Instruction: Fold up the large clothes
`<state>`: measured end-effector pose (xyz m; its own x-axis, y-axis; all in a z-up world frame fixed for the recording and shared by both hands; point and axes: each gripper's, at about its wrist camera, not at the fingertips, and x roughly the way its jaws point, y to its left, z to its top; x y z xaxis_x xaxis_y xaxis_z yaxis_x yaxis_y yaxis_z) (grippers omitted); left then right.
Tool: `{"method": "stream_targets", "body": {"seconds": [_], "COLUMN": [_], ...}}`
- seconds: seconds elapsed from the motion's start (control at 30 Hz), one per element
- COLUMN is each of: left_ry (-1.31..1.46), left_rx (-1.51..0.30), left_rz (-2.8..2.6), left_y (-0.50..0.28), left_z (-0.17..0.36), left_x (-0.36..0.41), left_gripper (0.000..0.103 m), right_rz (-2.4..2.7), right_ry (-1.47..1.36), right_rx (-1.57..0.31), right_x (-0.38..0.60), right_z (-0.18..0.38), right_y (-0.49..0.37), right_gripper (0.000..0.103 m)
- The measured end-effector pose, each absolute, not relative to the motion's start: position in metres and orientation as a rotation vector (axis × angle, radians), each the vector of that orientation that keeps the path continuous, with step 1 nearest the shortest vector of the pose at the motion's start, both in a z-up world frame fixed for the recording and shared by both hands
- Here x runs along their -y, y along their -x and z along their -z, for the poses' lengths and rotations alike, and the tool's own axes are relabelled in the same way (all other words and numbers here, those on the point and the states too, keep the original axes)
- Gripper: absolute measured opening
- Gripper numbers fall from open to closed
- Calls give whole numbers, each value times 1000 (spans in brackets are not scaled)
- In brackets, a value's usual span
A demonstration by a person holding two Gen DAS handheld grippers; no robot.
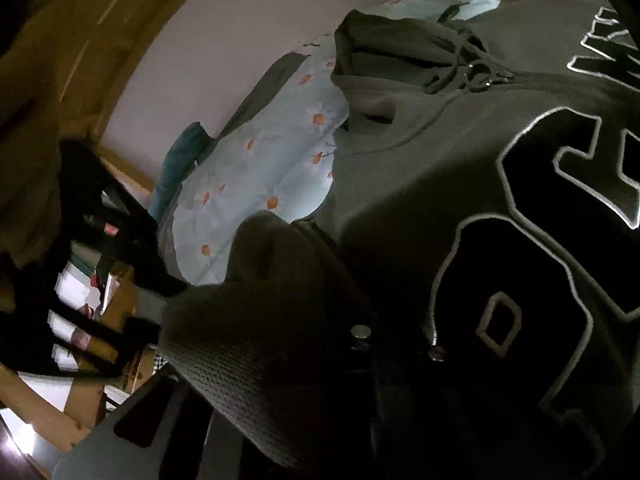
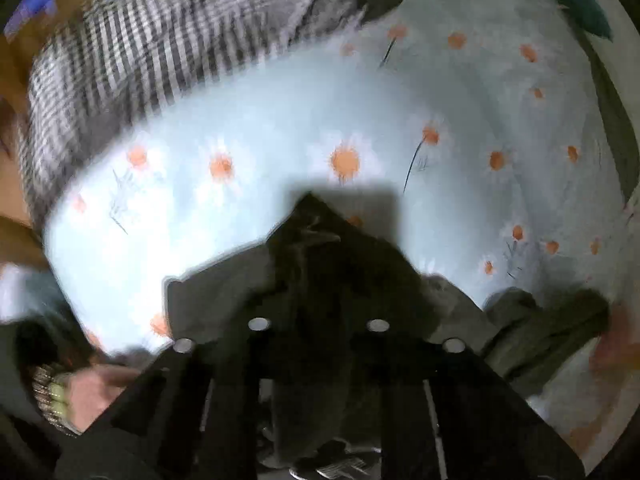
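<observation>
Much of the left wrist view is dark. The left gripper [image 1: 320, 320] sits at the lower middle of the frame, closed on a ribbed cuff [image 1: 248, 320] of the grey hoodie [image 1: 420, 152], and its fingers are mostly lost under that cloth. The hoodie fills the right half, lying on a pale blue daisy-print sheet [image 1: 256, 172]. Large black letters with white outlines [image 1: 540, 240] run off the right edge, too cropped to read.

The right wrist view is blurred. The right gripper [image 2: 316, 240], at the lower centre, is pinched shut on a dark fold of the hoodie [image 2: 320, 280] above the sheet [image 2: 280, 120]. A striped cloth [image 2: 132, 52] smears across the upper left.
</observation>
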<state>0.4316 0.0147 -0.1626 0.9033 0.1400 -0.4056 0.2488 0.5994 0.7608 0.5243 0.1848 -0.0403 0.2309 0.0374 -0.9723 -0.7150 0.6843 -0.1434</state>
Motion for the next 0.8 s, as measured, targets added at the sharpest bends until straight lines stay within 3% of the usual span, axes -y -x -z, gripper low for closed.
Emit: {"method": "stream_targets", "body": {"seconds": [0.07, 0.2, 0.3, 0.47, 0.57, 0.67, 0.7, 0.73, 0.77, 0.8], "left_ry": [-923, -829, -644, -84, 126, -46, -163, -251, -310, -341], "left_rx": [-449, -437, -437, -575, -608, -646, -688, -726, -775, -813], "left_rz": [43, -65, -209, -279, -253, -195, -179, -181, -194, -213], "left_y": [-433, -443, -455, -465, -459, -466, -472, -476, -480, -480], "left_z": [160, 145, 116, 70, 64, 76, 91, 108, 125, 139], "left_x": [-16, -27, -57, -160, -208, -178, -155, -136, -123, -118], "left_gripper": [6, 32, 32, 32, 31, 28, 28, 28, 28, 28], "right_rz": [-680, -792, -841, -835, -815, -712, -687, -638, -623, -621], "right_ry": [465, 209, -1, -246, -270, -111, -87, -68, -73, -102], "right_rx": [-1155, -942, -727, -492, -569, -820, -904, -1025, -1085, -1126], "right_x": [-164, -116, -65, 13, 42, 15, 4, -13, -25, -36], "right_z": [4, -62, -119, -179, -183, -143, -126, -98, -76, -54], "right_y": [-520, -507, -493, -477, -477, -488, -493, -501, -506, -509], "right_gripper": [8, 8, 4, 3, 3, 8, 15, 51, 103, 97]}}
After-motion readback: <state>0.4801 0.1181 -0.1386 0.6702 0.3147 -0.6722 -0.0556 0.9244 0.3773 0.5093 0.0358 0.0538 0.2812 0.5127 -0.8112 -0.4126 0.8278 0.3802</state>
